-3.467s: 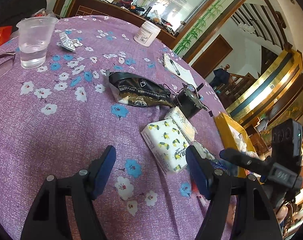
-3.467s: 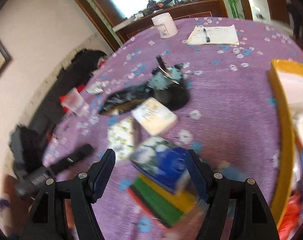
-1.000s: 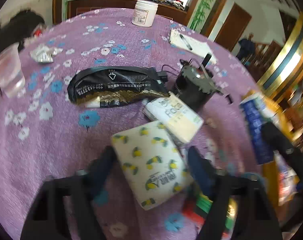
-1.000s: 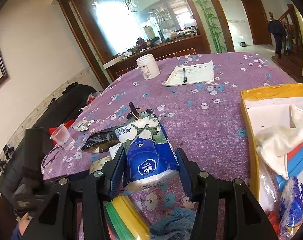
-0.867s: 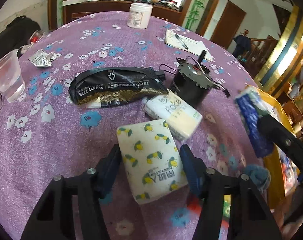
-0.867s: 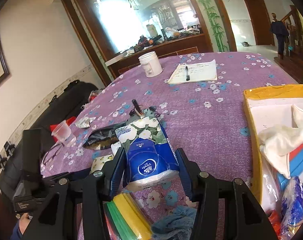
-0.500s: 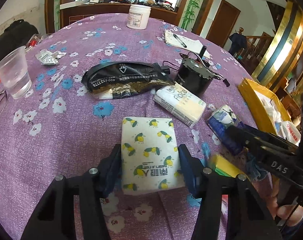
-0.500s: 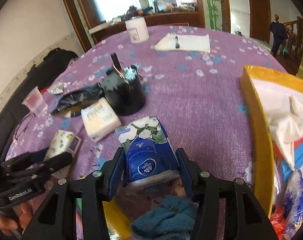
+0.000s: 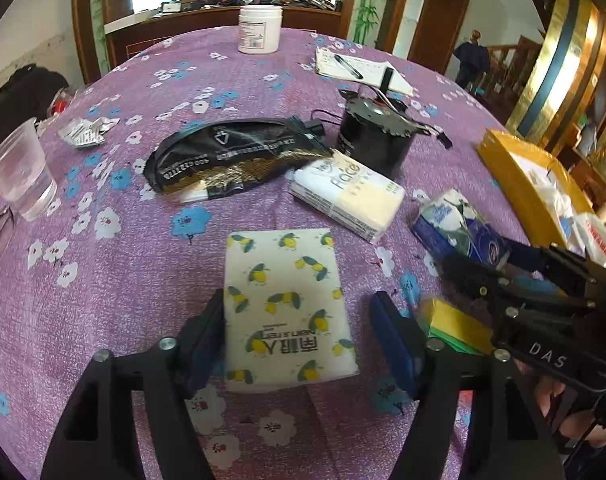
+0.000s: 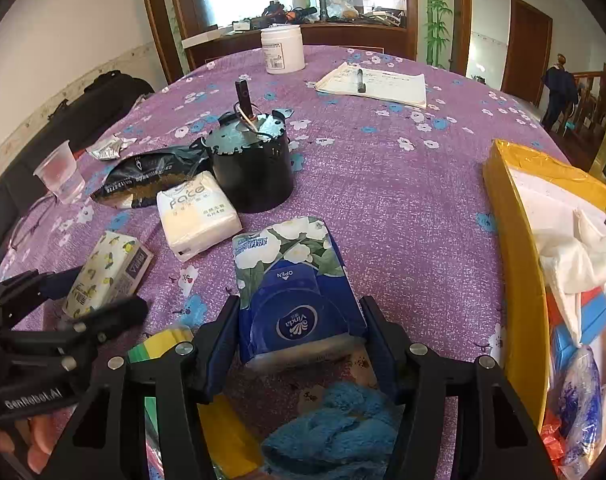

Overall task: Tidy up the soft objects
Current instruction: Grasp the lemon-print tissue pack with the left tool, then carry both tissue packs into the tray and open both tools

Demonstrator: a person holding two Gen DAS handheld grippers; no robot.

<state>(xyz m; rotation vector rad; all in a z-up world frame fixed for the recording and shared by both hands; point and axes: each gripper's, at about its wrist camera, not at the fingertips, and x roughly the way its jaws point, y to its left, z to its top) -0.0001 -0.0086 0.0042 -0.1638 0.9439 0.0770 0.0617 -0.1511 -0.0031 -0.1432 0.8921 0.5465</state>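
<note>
A lemon-print tissue pack (image 9: 287, 304) lies flat on the purple flowered tablecloth between the fingers of my left gripper (image 9: 299, 312). Its jaws are opening, with a gap at the right pad. A blue Vinda tissue pack (image 10: 299, 280) rests on the cloth between the fingers of my right gripper (image 10: 299, 308). Those jaws are opening too, the pads just beside the pack's sides. A white tissue pack (image 9: 347, 200) lies further back. The right gripper (image 9: 495, 264) also shows in the left wrist view.
A yellow box (image 10: 515, 248) of soft items stands at the right. A blue cloth (image 10: 335, 424) and coloured sponges (image 9: 455, 326) lie near me. Behind are a black motor (image 9: 375, 136), a black bag (image 9: 231, 156), a cup (image 9: 19, 172), a jar (image 9: 260, 28) and a notebook (image 10: 375, 82).
The right gripper came down with the blue pack from the air onto the cloth and its jaws widened. The left gripper's jaws spread away from the lemon pack.
</note>
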